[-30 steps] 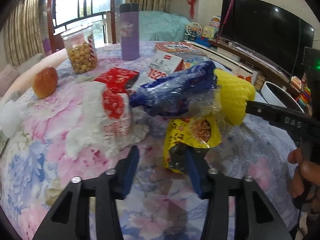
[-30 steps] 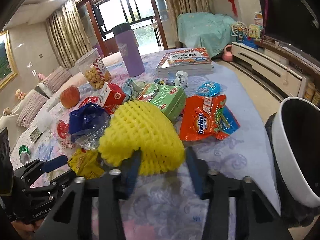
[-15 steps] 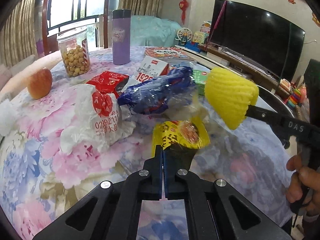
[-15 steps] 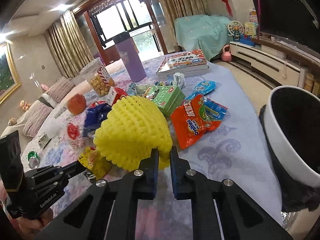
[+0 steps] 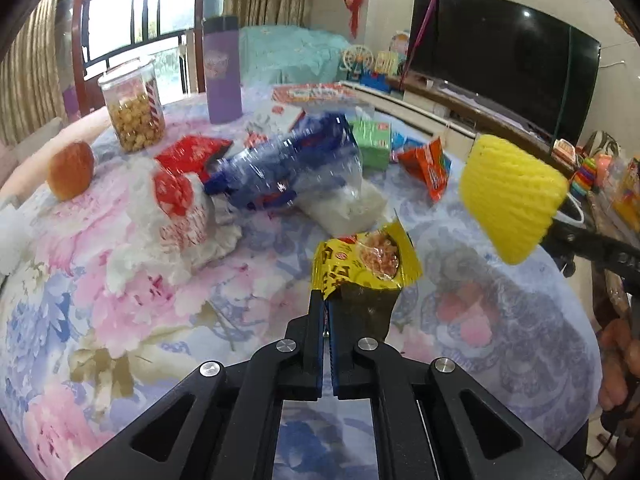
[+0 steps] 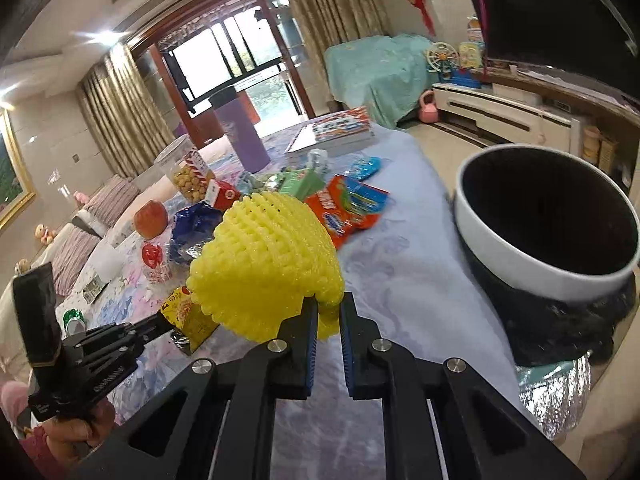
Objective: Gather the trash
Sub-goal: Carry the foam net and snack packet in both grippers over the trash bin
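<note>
The right tongs (image 6: 328,316), clenched on the yellow net (image 6: 266,266), are nearer the bin (image 6: 548,224) off the worktop's right edge than the left tongs (image 5: 326,308), clenched on the lifted wrapper (image 5: 366,260).

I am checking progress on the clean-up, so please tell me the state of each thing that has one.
Left gripper: shut on the yellow wrapper, lifted.
Right gripper: shut on the foam net, lifted.
Bin: open, inside too dark to tell.
Purple bottle: upright, lid on.
Snack jar: upright, lid on.
Orange packet: lying on the table.
</note>
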`<state>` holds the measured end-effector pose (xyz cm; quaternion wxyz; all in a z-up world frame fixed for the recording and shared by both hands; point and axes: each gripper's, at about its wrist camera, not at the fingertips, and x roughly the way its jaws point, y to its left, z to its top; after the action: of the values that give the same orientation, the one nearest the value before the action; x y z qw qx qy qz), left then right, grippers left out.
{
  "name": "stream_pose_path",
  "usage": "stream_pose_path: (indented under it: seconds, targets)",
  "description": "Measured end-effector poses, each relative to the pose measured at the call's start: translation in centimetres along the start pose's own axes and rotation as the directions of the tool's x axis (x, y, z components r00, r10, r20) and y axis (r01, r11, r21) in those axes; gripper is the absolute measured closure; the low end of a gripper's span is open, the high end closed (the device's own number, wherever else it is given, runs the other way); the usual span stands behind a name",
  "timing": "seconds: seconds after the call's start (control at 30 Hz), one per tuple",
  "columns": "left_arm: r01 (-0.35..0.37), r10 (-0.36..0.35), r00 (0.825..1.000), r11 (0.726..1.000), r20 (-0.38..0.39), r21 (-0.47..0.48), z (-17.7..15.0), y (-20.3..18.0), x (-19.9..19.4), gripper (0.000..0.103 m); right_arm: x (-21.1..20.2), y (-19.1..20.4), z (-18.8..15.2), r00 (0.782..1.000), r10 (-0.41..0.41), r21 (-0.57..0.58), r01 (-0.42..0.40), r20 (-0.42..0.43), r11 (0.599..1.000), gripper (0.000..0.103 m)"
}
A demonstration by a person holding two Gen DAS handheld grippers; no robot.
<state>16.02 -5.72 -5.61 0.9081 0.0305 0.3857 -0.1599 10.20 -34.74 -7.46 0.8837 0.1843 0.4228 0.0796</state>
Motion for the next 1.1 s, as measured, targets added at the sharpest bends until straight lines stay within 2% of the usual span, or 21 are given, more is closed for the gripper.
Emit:
stream_pose_path:
  seconds: [0.13,0.27,0.43,0.53,0.83,1.1]
  targets:
    - [0.003,-0.003,1.0,1.0,-0.003,-0.001,0.2,-0.6,0.3,0.101,-0.7,-0.8,-0.1,1.0,-0.007,0.018,0.007,0.009,1.0,0.093]
    - [0.013,-0.014,0.999,1.0,0.034,0.021,0.9,-1.7,-0.2,0.103,-1.3,-1.6,-0.1,1.0,-0.007,0.034,0.006,0.021,0.999,0.093]
    - [0.049,-0.054,0.995,0.997,0.087,0.06,1.6,-3.7,-1.6,0.103,-2.6,-2.6,0.2,0.999,-0.021,0.045,0.019,0.046,0.999,0.093]
    - [0.084,-0.09,0.992,0.994,0.093,0.069,2.1,-4.7,-1.9,0.103,-3.3,-3.6,0.5,0.998,-0.039,0.054,0.036,0.055,0.998,0.093]
    - [0.169,-0.178,0.98,0.979,0.084,0.112,4.6,-8.5,-0.3,0.103,-5.1,-7.3,1.4,0.991,-0.115,0.097,0.108,0.07,0.989,0.093]
    - [0.203,-0.215,0.974,0.968,0.07,0.147,7.7,-11.9,2.6,0.103,-6.0,-10.4,2.4,0.982,-0.175,0.128,0.164,0.075,0.978,0.093]
